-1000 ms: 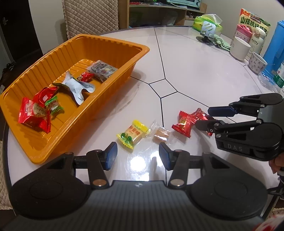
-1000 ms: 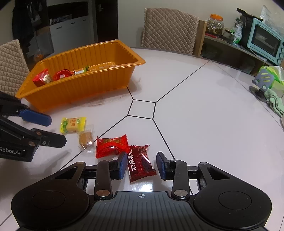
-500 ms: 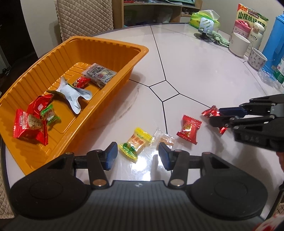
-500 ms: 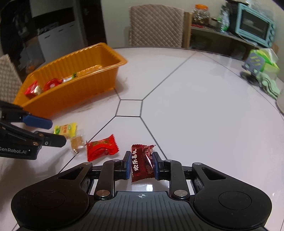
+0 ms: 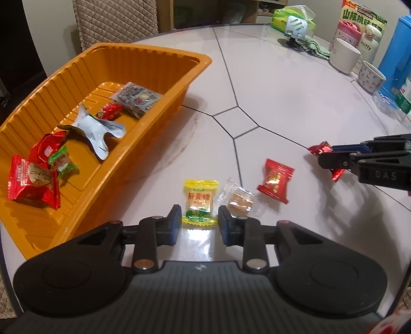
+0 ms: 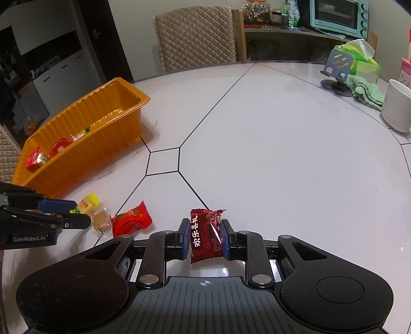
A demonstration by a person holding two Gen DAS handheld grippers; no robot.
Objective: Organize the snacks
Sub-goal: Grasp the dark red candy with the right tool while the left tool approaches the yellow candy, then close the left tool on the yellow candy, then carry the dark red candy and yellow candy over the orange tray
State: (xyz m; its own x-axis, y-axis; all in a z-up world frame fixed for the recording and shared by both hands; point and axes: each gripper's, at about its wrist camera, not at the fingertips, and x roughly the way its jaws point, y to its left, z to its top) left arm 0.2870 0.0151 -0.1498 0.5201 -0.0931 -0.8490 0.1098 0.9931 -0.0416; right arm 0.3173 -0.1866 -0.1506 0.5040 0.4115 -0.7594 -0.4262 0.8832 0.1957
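Note:
My right gripper (image 6: 204,239) is shut on a dark red snack packet (image 6: 205,235) and holds it above the white table; the packet also shows in the left wrist view (image 5: 325,154). My left gripper (image 5: 197,223) is open, its pads on either side of a yellow candy packet (image 5: 199,200) lying on the table. Beside it lie a clear-wrapped brown biscuit (image 5: 240,201) and a red candy (image 5: 274,181). The orange tray (image 5: 164,108) at the left holds several snacks.
White cups (image 5: 344,55), a blue jug (image 5: 397,56), a snack bag (image 5: 362,15) and a phone stand (image 5: 295,32) with a green cloth stand at the table's far right. A quilted chair (image 6: 195,39) stands behind the table.
My right gripper has closed on the dark red packet and lifted it off the table. My left gripper has moved forward over the yellow candy packet.

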